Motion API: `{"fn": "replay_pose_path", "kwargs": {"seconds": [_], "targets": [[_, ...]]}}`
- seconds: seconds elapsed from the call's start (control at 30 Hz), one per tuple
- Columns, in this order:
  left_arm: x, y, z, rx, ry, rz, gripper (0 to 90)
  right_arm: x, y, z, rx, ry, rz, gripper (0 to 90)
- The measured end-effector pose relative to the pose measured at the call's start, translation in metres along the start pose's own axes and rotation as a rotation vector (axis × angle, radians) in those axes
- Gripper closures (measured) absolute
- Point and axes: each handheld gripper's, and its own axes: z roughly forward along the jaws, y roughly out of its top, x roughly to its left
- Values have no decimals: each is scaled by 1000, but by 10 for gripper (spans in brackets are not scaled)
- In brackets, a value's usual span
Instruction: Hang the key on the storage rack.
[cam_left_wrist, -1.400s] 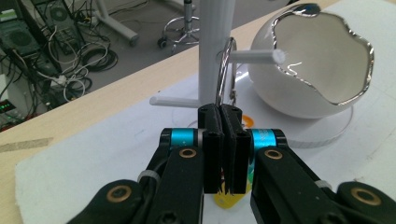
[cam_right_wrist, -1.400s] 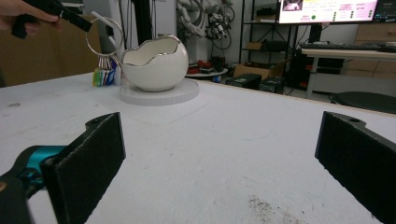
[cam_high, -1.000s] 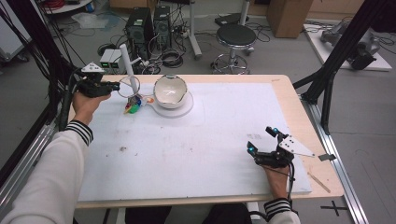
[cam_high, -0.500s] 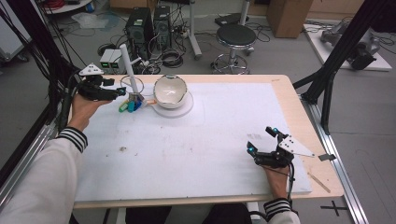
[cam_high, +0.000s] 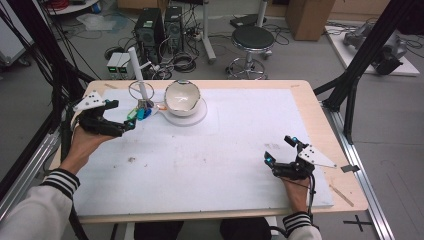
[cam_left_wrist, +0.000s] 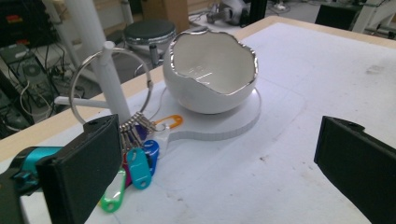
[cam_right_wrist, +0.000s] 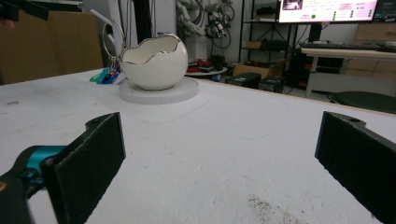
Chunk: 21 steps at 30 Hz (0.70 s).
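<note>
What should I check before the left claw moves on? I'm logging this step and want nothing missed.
1. Left claw empty, having just been opening: ok.
2. Key ring looped around the white post: ok.
3. Coloured tags lying on the mat at the post's foot, apart from the claw: ok.
4. Egg-shaped bowl upright on its round base: ok.
5. Right claw open, resting away from the bowl: ok.
6. Ring's clasp closed: cannot tell.

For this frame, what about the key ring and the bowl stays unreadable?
- Key ring: the left gripper's near jaw covers part of its tags in the left gripper view.
- Tags: too small in the high view to count.
- Bowl: its inside is hidden by its own wall in the right gripper view.
</note>
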Motion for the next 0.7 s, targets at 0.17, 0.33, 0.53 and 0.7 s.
{"fn": "replay_pose_path", "kwargs": {"seconds": [0.17, 0.33, 0.53, 0.7], "targets": [[-21, -10, -11, -62, -15, 23, 17, 0, 0, 0, 0, 0, -1, 11], [-36, -28, -24, -117, -5, 47, 17, 0, 0, 0, 1, -2, 5, 11], [-41, -64, -36, -170, 18, 10, 17, 1, 0, 0, -1, -6, -5, 11], [-48, -94, -39, -229, 41, -41, 17, 0, 0, 0, 0, -6, -5, 11]]}}
